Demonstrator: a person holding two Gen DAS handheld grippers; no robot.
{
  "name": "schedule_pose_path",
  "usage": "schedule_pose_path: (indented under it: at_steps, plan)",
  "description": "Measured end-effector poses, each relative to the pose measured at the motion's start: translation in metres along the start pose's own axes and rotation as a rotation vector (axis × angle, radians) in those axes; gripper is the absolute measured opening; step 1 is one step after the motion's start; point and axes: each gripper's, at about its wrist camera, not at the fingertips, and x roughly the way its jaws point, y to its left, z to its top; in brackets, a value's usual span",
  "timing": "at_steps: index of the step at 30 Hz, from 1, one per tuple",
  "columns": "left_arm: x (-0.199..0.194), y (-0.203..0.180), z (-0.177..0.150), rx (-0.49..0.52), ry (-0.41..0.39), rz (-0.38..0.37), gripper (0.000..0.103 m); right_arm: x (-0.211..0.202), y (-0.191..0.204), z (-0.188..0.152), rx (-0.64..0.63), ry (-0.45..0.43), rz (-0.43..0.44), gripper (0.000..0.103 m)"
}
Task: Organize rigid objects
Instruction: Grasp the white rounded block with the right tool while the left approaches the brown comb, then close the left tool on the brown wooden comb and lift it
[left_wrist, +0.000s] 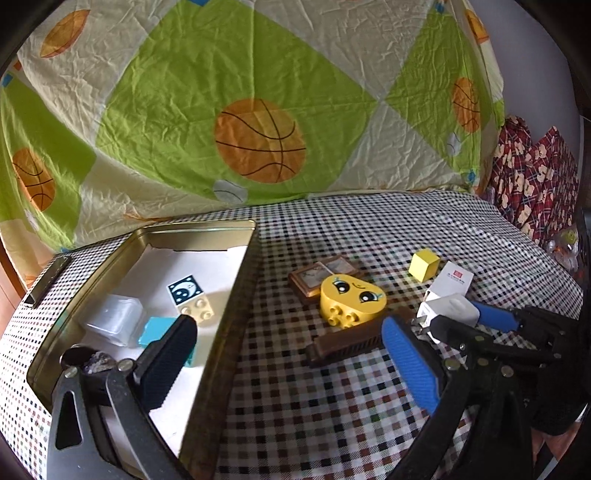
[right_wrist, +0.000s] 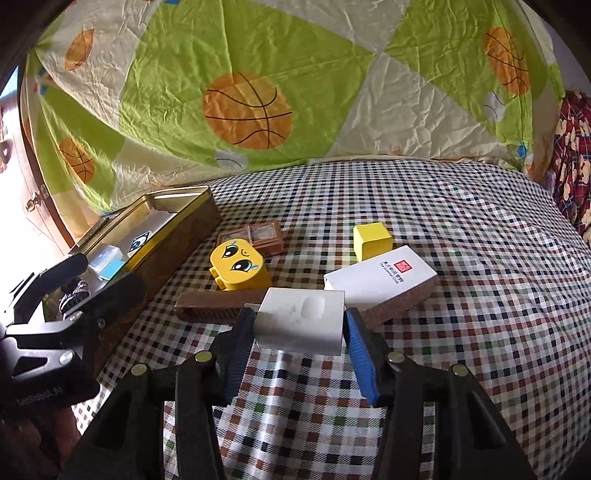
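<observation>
My right gripper (right_wrist: 299, 326) is shut on a white plastic block (right_wrist: 301, 319) with an oval dent, one pad pressing on each side. In the left wrist view the same block (left_wrist: 448, 308) shows at the right, in the right gripper (left_wrist: 476, 317). My left gripper (left_wrist: 288, 325) is open and holds nothing, its black finger (left_wrist: 166, 354) hanging over the gold tin (left_wrist: 147, 236). On the checked cloth lie a yellow face brick (left_wrist: 351, 301) (right_wrist: 240, 269), a brown bar (left_wrist: 347, 343) (right_wrist: 218, 304), a yellow cube (left_wrist: 424, 264) (right_wrist: 371, 240) and a white box with a red seal (left_wrist: 456, 280) (right_wrist: 380, 280).
Inside the tin are a moon-face brick (left_wrist: 186, 295), a clear plastic case (left_wrist: 118, 321) and a teal block (left_wrist: 159, 332). A small brown frame (left_wrist: 321, 277) lies behind the face brick. A basketball-print sheet (left_wrist: 258, 140) hangs behind the table. Red patterned fabric (left_wrist: 532, 177) is piled at the far right.
</observation>
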Motion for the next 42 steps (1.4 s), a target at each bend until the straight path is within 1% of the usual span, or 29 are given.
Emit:
schedule_pose_path:
  at_steps: [1, 5, 6, 7, 8, 10, 13, 15, 18, 20, 21, 22, 24, 27, 29, 31, 32, 33, 34, 36, 39, 42]
  plan:
    - [0.004, -0.004, 0.0, 0.012, 0.012, -0.006, 0.096, -0.001, -0.004, 0.001, 0.005, -0.006, -0.007, 0.052]
    - [0.021, -0.017, 0.002, 0.045, 0.072, -0.063, 0.087, -0.001, -0.017, 0.003, 0.035, -0.02, -0.011, 0.052]
    - [0.026, -0.02, 0.001, 0.059, 0.091, -0.074, 0.081, -0.001, -0.018, 0.002, 0.041, -0.021, -0.006, 0.052]
    - [0.03, -0.023, 0.001, 0.07, 0.109, -0.084, 0.076, -0.001, -0.017, 0.002, 0.041, -0.023, -0.003, 0.052]
    - [0.035, -0.025, 0.0, 0.078, 0.126, -0.099, 0.076, -0.002, -0.017, 0.002, 0.038, -0.028, -0.001, 0.052]
    - [0.044, -0.029, -0.003, 0.084, 0.158, -0.132, 0.068, -0.003, -0.016, 0.002, 0.035, -0.037, -0.006, 0.052]
    - [0.054, -0.034, -0.005, 0.097, 0.202, -0.157, 0.065, -0.004, -0.017, 0.002, 0.043, -0.039, -0.001, 0.052]
    - [0.057, -0.037, -0.006, 0.112, 0.217, -0.17, 0.067, -0.004, -0.017, 0.001, 0.043, -0.041, 0.002, 0.052]
    - [0.059, -0.034, -0.006, 0.098, 0.229, -0.187, 0.066, -0.004, -0.014, 0.002, 0.033, -0.04, -0.003, 0.052]
    - [0.056, -0.031, -0.006, 0.09, 0.221, -0.2, 0.054, -0.004, -0.014, 0.002, 0.036, -0.04, -0.006, 0.052]
    - [0.055, -0.031, -0.008, 0.093, 0.225, -0.21, 0.04, -0.004, -0.015, 0.002, 0.038, -0.04, -0.006, 0.052]
    - [0.056, -0.031, -0.008, 0.098, 0.234, -0.219, 0.032, -0.004, -0.016, 0.002, 0.039, -0.04, -0.006, 0.052]
    - [0.054, -0.033, -0.009, 0.105, 0.232, -0.238, 0.027, -0.004, -0.016, 0.002, 0.04, -0.038, -0.009, 0.052]
    - [0.051, -0.034, -0.009, 0.114, 0.219, -0.25, 0.025, -0.003, -0.015, 0.002, 0.039, -0.035, -0.014, 0.052]
    - [0.052, -0.037, -0.008, 0.122, 0.22, -0.229, 0.03, -0.003, -0.015, 0.002, 0.04, -0.031, -0.016, 0.052]
    - [0.055, -0.042, -0.007, 0.144, 0.226, -0.222, 0.052, -0.002, -0.015, 0.002, 0.041, -0.029, -0.018, 0.052]
    - [0.056, -0.045, -0.007, 0.158, 0.226, -0.218, 0.054, -0.002, -0.015, 0.002, 0.041, -0.029, -0.019, 0.052]
    - [0.056, -0.048, -0.007, 0.169, 0.226, -0.225, 0.052, -0.002, -0.015, 0.002, 0.04, -0.028, -0.02, 0.052]
    - [0.057, -0.05, -0.007, 0.177, 0.23, -0.244, 0.043, -0.002, -0.015, 0.002, 0.04, -0.027, -0.021, 0.052]
    - [0.058, -0.051, -0.007, 0.175, 0.24, -0.275, 0.015, -0.002, -0.014, 0.003, 0.039, -0.026, -0.023, 0.052]
    - [0.056, -0.046, -0.006, 0.15, 0.229, -0.296, 0.014, -0.002, -0.015, 0.003, 0.041, -0.031, -0.024, 0.052]
    - [0.048, -0.045, -0.006, 0.147, 0.193, -0.298, 0.014, -0.005, -0.014, 0.002, 0.04, -0.047, -0.021, 0.052]
